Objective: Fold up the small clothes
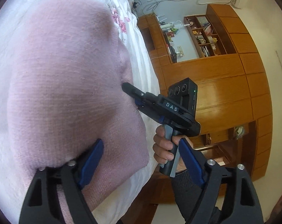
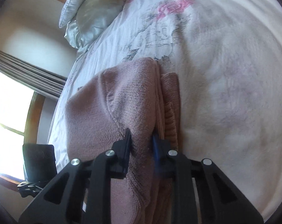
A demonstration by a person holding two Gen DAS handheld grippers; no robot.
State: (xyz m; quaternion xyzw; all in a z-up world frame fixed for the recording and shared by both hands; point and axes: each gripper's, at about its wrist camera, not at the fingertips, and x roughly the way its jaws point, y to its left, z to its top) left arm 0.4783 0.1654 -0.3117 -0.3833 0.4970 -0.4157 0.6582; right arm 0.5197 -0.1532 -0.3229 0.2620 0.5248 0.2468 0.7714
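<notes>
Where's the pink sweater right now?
On the white floral bedspread: the pink sweater fills the right wrist view's centre, pinched by the right gripper, below the pillow.

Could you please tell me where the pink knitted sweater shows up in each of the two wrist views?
Left wrist view: the pink sweater fills the left half, with the right claw gripping its edge at centre.
Right wrist view: the sweater lies centre and lower left, pinched in the right claw.
Shared landmark: the white floral bedspread.

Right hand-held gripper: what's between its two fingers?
A bunched fold of the pink knit sweater, pinched by the right hand-held gripper; shown in the right wrist view.
</notes>
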